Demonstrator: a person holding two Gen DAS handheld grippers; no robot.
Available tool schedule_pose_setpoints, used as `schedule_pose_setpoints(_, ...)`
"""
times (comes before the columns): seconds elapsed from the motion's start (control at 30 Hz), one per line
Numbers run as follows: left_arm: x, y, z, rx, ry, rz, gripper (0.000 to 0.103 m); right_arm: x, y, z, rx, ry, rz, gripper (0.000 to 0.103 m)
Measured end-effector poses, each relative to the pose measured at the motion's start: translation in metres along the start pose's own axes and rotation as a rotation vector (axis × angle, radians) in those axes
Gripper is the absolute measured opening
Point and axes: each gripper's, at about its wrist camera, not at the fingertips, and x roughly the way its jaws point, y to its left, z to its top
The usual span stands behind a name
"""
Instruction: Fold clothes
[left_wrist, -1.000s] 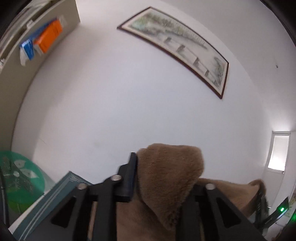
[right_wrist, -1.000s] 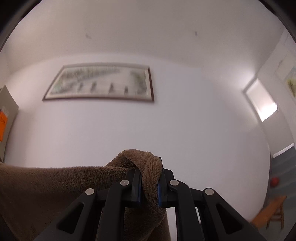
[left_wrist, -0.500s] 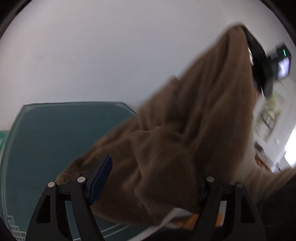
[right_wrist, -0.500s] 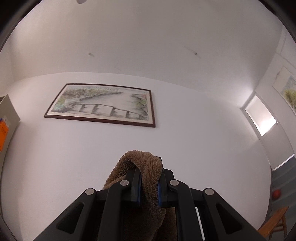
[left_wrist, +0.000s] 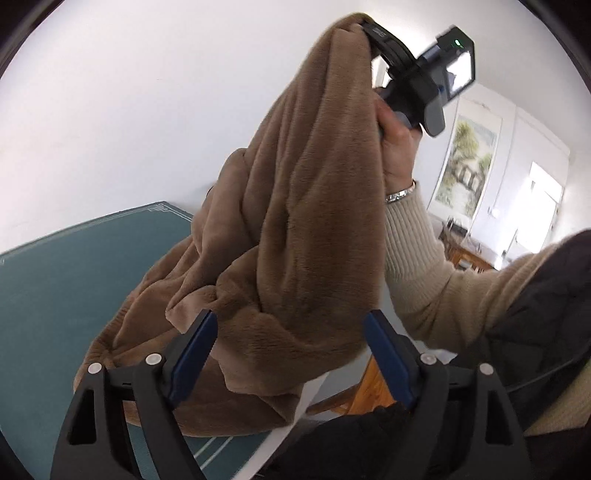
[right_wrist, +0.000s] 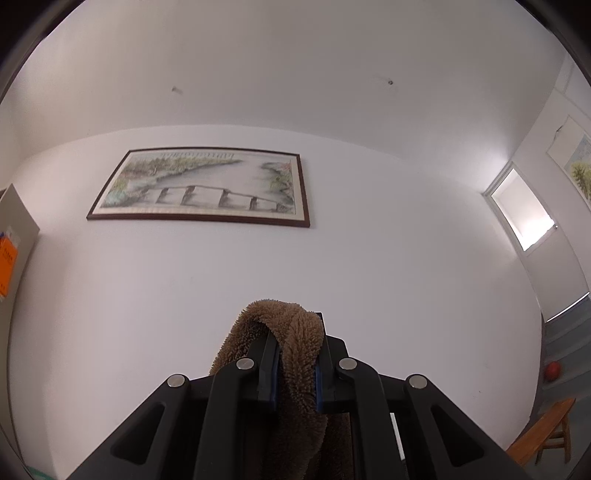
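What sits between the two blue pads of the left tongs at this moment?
A hanging fold of the brown fleece garment lies between the open left tongs, seemingly unpinched; the left wrist view shows it. The right tongs grip its top.

The brown fleece garment (left_wrist: 295, 221) hangs from the raised right gripper (left_wrist: 365, 27), its lower folds resting on the teal table (left_wrist: 66, 280). The left gripper (left_wrist: 288, 354), whose jaws have just been opening, stands wide with fleece between its blue pads (left_wrist: 192, 354).

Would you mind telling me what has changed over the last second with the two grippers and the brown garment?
The left gripper let go of the brown fleece garment; its jaws have just been opening, fabric hanging loosely between them, and it swung down toward the teal table. The right gripper stayed clamped on it, raised.
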Motion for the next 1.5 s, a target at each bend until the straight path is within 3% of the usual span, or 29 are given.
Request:
schedule_pose_setpoints(0.1,0.008,0.007,0.0,0.005,0.024,0.049,0.088,-0.003,-0.006,-0.002,0.008,0.001,0.0,0.013)
schedule_pose_setpoints(0.33,0.016,0.062,0.015,-0.186,0.037,0.027,0.088,-0.013,-0.02,-0.005,0.001,-0.017,0.008,0.013)
schedule_pose_setpoints(0.5,0.032,0.086,0.014,-0.316,0.077,-0.079,0.089,-0.013,-0.036,-0.013,0.021,0.001,0.011,0.013)
schedule_pose_setpoints(0.83,0.113,0.076,-0.007,-0.403,0.356,-0.143,0.088,-0.012,-0.054,-0.022,0.033,0.018,0.003,0.012)
schedule_pose_setpoints(0.87,0.116,0.073,-0.009,-0.407,0.364,-0.141,0.079,-0.012,-0.056,-0.023,0.031,0.02,0.001,0.013)
schedule_pose_setpoints(0.9,0.12,0.07,-0.01,-0.413,0.375,-0.136,0.051,-0.011,-0.057,-0.024,0.029,0.021,0.0,0.013)
schedule_pose_setpoints(0.93,0.122,0.069,-0.01,-0.423,0.382,-0.132,0.034,-0.01,-0.059,-0.024,0.027,0.024,-0.005,0.013)
schedule_pose_setpoints(0.97,0.119,0.071,-0.007,-0.441,0.363,-0.127,0.018,-0.01,-0.062,-0.025,0.025,0.027,-0.011,0.013)
schedule_pose_setpoints(1.07,0.088,0.078,0.016,-0.478,0.224,-0.089,0.015,-0.006,-0.073,-0.024,0.02,0.033,-0.046,0.013)
schedule_pose_setpoints(1.3,-0.068,0.065,0.091,-0.431,-0.359,0.072,0.015,-0.003,-0.101,-0.012,0.052,0.022,-0.122,0.013)
schedule_pose_setpoints(1.4,-0.137,0.042,0.107,-0.392,-0.609,0.106,0.014,-0.007,-0.104,0.002,0.071,-0.012,-0.12,0.013)
schedule_pose_setpoints(1.5,-0.19,0.011,0.11,-0.34,-0.804,0.127,0.014,-0.017,-0.095,0.022,0.062,-0.087,-0.101,0.013)
